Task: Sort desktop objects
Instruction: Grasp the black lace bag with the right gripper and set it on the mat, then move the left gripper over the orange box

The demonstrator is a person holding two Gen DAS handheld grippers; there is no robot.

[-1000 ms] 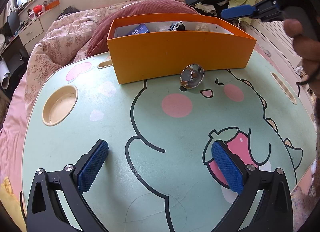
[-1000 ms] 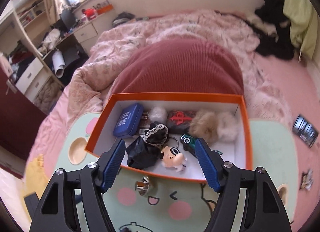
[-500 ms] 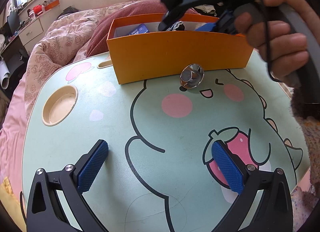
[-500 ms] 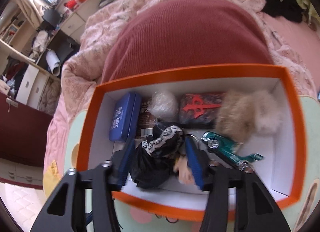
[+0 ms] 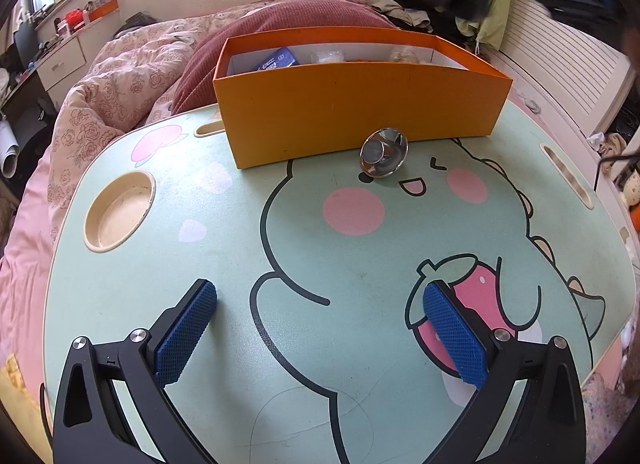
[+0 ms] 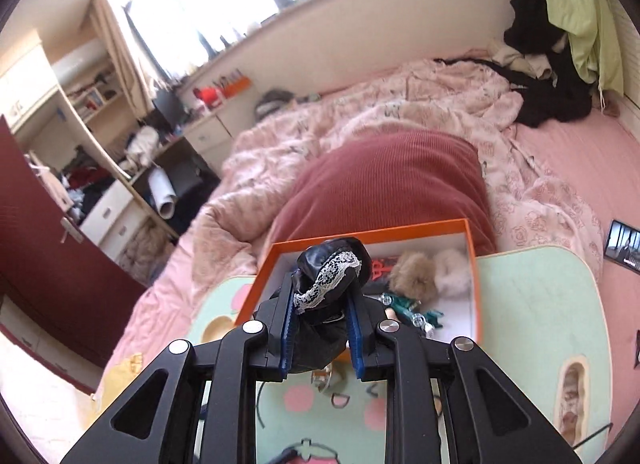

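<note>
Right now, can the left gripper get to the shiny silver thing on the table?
Probably yes. The left gripper is open and empty, and only bare table lies between it and the shiny silver thing, which sits in front of the orange box. Nothing looks in the way.

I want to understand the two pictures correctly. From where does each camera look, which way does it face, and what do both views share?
Left wrist: low over the green table, looking along its open left gripper toward the orange box; both blue pads show.
Right wrist: raised above the table, looking down over the box toward the bed; the right gripper is shut on a black lace-trimmed pouch.
Shared: box, table, red cushion, small metal dish.
</note>
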